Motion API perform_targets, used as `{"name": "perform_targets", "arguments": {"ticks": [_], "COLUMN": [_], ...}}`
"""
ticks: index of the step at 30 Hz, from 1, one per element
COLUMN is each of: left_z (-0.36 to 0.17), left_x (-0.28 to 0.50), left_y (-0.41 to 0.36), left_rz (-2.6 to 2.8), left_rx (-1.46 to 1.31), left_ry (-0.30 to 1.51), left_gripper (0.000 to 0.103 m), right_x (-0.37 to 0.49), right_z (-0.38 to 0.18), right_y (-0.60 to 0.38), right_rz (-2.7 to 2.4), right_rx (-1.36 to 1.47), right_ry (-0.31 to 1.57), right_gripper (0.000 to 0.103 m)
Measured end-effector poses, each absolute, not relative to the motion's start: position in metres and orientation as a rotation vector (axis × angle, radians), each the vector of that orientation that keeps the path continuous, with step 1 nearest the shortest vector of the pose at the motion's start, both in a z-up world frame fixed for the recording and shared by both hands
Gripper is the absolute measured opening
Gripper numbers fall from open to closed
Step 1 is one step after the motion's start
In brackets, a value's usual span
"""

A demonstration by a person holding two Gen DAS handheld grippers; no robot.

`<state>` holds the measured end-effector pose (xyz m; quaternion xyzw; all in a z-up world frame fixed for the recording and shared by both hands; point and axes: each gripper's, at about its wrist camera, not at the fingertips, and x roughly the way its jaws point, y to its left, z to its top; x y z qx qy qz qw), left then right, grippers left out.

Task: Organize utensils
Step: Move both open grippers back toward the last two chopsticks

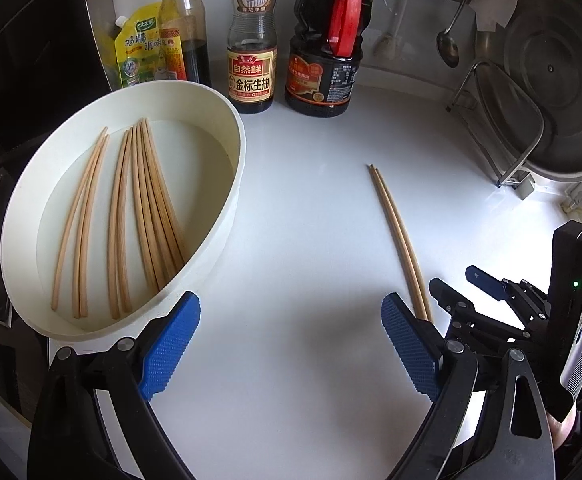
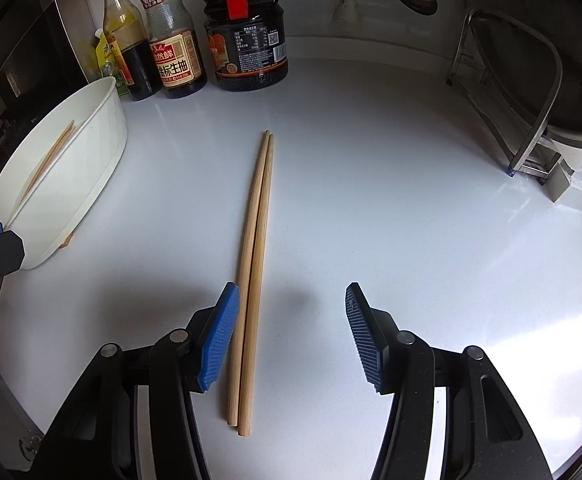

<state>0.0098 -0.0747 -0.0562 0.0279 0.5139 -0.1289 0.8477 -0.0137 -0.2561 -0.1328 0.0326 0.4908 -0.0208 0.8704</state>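
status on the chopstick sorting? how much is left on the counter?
Done: most chopsticks already lie in the white tray. In hand: nothing gripped. The right tool is open, straddling the last pair of chopsticks on the counter, pads not closed on it. The left tool is open and empty beside the tray. Left: grasp that pair and put it in the tray.
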Motion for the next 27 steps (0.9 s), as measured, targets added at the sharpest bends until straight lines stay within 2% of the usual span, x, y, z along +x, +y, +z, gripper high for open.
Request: {"name": "perform_targets", "arguments": {"ticks": [24,27], "left_z": [-0.074,-0.077], "left_x": [0.018,0.02], "left_y": [-0.101,-0.106], "left_rz": [-0.269,-0.272], "left_rx": [0.066,0.067], "left_ry": [1.112,1.118], "left_gripper": [0.09,0.09], "right_x": [-0.006,-0.005], "right_z": [-0.15,-0.15], "right_y": [-0.246,-0.247], "right_rz": [-0.002,0.026], "right_rx": [-0.033,-0.028], "right_ry": [1.001,1.001], "right_gripper": [0.053,0.05]}}
